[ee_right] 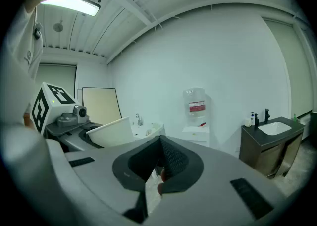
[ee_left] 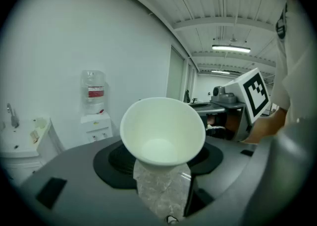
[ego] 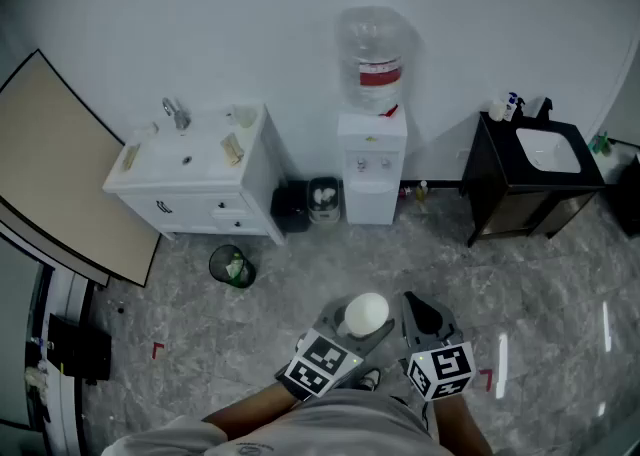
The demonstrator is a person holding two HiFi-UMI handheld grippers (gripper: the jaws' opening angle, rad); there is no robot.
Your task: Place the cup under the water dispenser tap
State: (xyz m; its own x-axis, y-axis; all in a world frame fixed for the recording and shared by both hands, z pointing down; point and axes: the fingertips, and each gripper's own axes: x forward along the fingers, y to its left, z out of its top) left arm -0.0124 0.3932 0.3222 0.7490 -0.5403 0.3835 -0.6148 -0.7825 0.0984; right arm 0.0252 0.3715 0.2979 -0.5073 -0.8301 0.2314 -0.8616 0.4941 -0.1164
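At the near edge of the grey marbled floor (ego: 520, 284), well apart from the white water dispenser (ego: 371, 169) that stands against the far wall, the left gripper (ego: 352, 336) pinches the white paper cup (ego: 365, 312) low on its wall, mouth up. The right gripper (ego: 418, 316) hangs just beside it with its jaws pressed together on nothing.

The likeliest trouble, as I judge it, is the cup itself. Thin paper gripped near the base may buckle under a hard squeeze, or slide out under a soft one. The shut right gripper is close enough to knock the rim. At the dispenser the recess under the two small taps (ego: 372, 162) looks narrow, so a tilted approach could catch the cup on the housing, or leave it off-centre and ready to tip when released. A black bin (ego: 323, 199) sits just beside the dispenser's base, which crowds a low approach from that side.

The cup is empty (the left gripper view looks straight into a clean, dry bottom). The clear bottle (ego: 375, 59) with a red label on top of the dispenser shows no water level I can read. The black bin holds something pale. A smaller round black bin (ego: 232, 266) nearer the white sink cabinet (ego: 190, 169) holds something green.
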